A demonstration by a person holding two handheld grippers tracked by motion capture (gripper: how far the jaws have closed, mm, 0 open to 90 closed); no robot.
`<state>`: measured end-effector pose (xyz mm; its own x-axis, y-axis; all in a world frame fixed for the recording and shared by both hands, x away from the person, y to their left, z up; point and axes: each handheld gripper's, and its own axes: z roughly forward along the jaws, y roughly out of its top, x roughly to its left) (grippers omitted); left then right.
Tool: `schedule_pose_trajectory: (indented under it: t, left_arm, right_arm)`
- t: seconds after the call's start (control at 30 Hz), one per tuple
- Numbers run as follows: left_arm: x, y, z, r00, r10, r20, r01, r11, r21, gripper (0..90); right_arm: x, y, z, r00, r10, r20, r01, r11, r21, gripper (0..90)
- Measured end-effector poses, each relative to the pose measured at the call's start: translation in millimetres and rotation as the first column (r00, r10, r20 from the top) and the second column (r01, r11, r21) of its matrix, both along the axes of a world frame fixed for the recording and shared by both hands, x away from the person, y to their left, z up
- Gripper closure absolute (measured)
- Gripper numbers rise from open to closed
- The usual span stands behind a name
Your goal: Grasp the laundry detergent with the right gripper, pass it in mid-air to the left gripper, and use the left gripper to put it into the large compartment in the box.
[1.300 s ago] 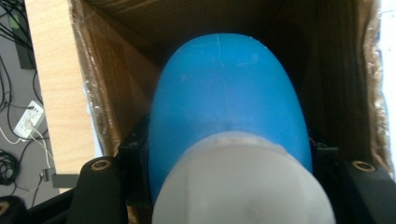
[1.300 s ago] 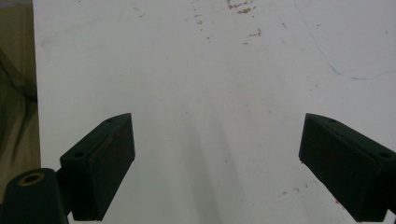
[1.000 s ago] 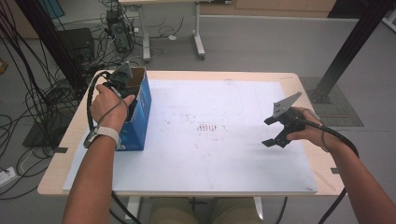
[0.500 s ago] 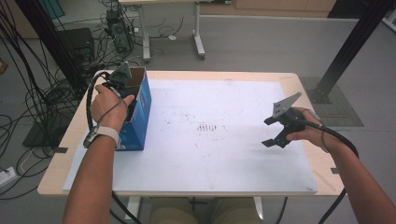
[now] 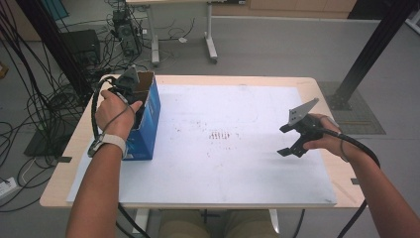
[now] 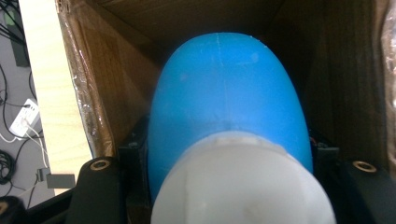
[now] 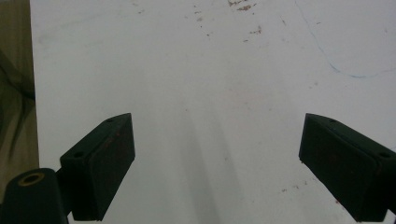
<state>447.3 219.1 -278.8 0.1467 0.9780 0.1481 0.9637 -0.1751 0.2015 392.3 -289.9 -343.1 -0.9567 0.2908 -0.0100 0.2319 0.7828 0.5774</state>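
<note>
Inside open cardboard box [image 6: 116, 56] at table's left edge: left gripper [image 5: 128, 89] clamped on blue-and-white rounded object [image 6: 224, 116], likely plastic bottle or capsule; jaws tight against both sides. Object sits down within box walls. Right gripper [image 5: 297, 135] hovers over white mat [image 5: 237, 163], well apart from box, jaws spread wide, nothing between. Step judged: lifting object out, or setting it in; cannot tell which. Next move calls for straight vertical travel, clearing box rim without snagging.

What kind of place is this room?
Probably a lab or workshop for recording handling tasks. Bundles of cables lie on the grey floor, plain work tables stand about, and a black metal post rises beside them.
</note>
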Motion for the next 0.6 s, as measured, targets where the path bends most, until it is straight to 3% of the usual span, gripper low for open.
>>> schedule_pose_trajectory:
  t: [0.6]
  left_arm:
    - [0.6, 0.5, -0.3, 1.0, 0.005, -0.001, -0.005, 1.0, -0.003, 37.0]
  right_arm:
    - [0.6, 1.1, -0.5, 1.0, 0.004, 0.0, -0.004, 1.0, -0.005, 10.6]
